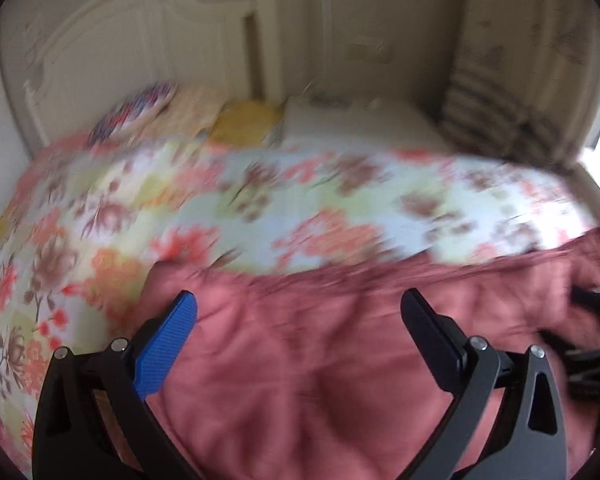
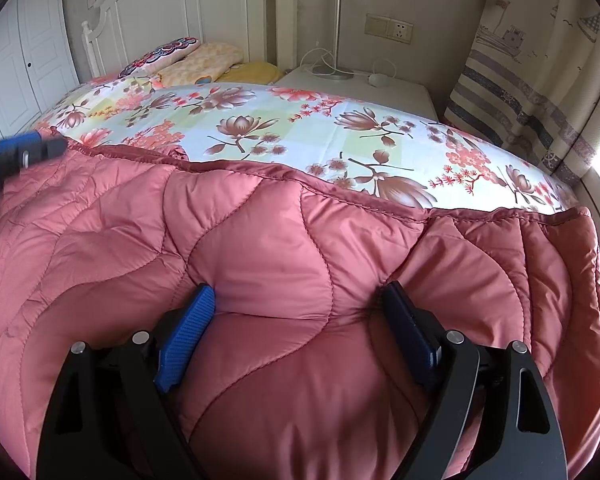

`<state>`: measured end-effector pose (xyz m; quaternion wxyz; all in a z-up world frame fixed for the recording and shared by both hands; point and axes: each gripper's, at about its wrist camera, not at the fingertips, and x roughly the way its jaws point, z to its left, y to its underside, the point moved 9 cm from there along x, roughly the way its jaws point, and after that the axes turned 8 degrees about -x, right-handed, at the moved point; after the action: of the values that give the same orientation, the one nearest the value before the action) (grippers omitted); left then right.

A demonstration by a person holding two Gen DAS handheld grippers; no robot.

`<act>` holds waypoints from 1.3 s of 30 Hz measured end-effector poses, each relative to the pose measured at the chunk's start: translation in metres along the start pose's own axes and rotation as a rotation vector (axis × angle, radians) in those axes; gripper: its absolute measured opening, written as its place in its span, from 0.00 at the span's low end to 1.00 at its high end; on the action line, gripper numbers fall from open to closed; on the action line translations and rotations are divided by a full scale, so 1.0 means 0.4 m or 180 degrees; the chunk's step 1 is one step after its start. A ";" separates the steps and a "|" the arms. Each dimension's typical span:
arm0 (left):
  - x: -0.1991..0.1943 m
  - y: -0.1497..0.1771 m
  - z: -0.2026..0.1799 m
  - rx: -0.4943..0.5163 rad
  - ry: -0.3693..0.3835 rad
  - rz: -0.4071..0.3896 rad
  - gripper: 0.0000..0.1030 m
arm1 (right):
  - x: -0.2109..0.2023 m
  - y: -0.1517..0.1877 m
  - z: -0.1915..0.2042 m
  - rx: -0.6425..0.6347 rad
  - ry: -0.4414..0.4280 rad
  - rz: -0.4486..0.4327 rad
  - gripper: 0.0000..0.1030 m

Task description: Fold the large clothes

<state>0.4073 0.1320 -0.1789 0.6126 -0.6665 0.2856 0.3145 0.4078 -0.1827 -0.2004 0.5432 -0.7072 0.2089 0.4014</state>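
- Honestly, barely started: pink quilted coat (image 2: 260, 280) lies spread on the bed (image 2: 260, 128), no clear fold.
- Right hand-held gripper (image 2: 300, 300) wide open, pressing a puffed ridge.
- Left hand-held gripper (image 1: 300, 308) wide open, holding nothing.

The pink quilted garment (image 2: 260, 264) is smooth, faintly shiny padded cloth; the floral bedsheet (image 2: 284, 128) is matt printed cotton-like cloth; the headboard (image 2: 188, 12) looks white-painted wood.
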 end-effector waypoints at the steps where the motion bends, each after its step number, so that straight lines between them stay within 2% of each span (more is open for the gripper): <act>1: 0.039 0.020 0.020 -0.0048 -0.0031 0.0143 0.97 | 0.000 0.000 0.000 0.0001 -0.0002 -0.0001 0.79; 2: 0.084 0.047 0.034 -0.0162 0.0069 0.0343 0.97 | 0.000 0.000 0.000 0.0003 -0.0005 -0.0002 0.79; 4: 0.091 0.041 0.046 -0.0307 0.0183 0.0373 0.97 | 0.000 0.000 0.001 0.0002 -0.0023 -0.0010 0.79; 7: 0.071 0.030 0.047 -0.0216 0.0030 0.0297 0.96 | 0.000 0.001 0.001 0.0002 -0.0014 -0.0007 0.79; 10: 0.018 0.003 0.061 -0.0195 -0.0114 0.0055 0.95 | 0.001 0.001 0.001 0.0003 -0.0013 -0.0007 0.79; 12: -0.012 -0.018 0.117 -0.0331 -0.0302 -0.0101 0.95 | 0.000 0.001 0.000 0.0000 -0.0013 -0.0006 0.79; 13: -0.012 -0.020 0.137 -0.0390 -0.0343 -0.0099 0.95 | 0.000 0.001 0.000 0.0000 -0.0016 -0.0008 0.79; 15: 0.019 0.003 0.182 -0.0513 -0.0335 0.0058 0.95 | 0.000 0.001 0.000 0.0000 -0.0015 -0.0012 0.79; 18: 0.065 0.033 0.203 -0.0698 -0.0159 0.0263 0.92 | -0.001 0.001 0.000 0.0000 -0.0021 -0.0013 0.79; 19: 0.052 0.024 0.213 -0.0754 -0.0181 0.0187 0.90 | -0.001 0.001 0.001 0.0000 -0.0025 -0.0016 0.79; 22: -0.031 0.002 0.215 -0.0757 -0.0445 -0.0177 0.87 | -0.002 0.001 0.000 0.0002 -0.0018 -0.0014 0.79; 23: -0.065 -0.003 0.195 -0.0749 -0.0376 -0.0282 0.87 | -0.002 0.002 0.000 0.0002 -0.0020 -0.0015 0.79; 25: -0.157 -0.012 0.106 -0.0635 -0.0077 -0.0522 0.88 | -0.002 0.001 -0.001 -0.0002 -0.0024 -0.0016 0.79; 27: -0.207 -0.012 0.011 -0.0363 0.0080 -0.0638 0.90 | -0.002 0.002 -0.001 -0.0004 -0.0026 -0.0016 0.79; 29: -0.233 0.008 -0.109 0.0040 0.0300 -0.0676 0.96 | -0.002 0.002 0.000 -0.0004 -0.0023 -0.0017 0.79; 31: -0.204 0.050 -0.213 0.0323 0.0509 -0.0501 0.96 | -0.002 0.002 0.000 -0.0003 -0.0026 -0.0017 0.79; 32: -0.176 0.069 -0.244 0.0406 0.0526 -0.0410 0.96 | -0.002 0.002 -0.001 -0.0004 -0.0023 -0.0017 0.79; 35: -0.048 0.146 -0.286 0.0630 0.0331 -0.0076 0.97 | -0.003 0.003 -0.003 -0.0001 -0.0016 -0.0018 0.80; 39: -0.026 0.147 -0.276 0.0417 0.0462 0.0021 0.98 | -0.006 0.005 -0.011 0.0037 0.0017 -0.0015 0.80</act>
<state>0.3634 0.0168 -0.2027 0.6315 -0.6452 0.3514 0.2480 0.4066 -0.1878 -0.1993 0.5476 -0.7057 0.2110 0.3970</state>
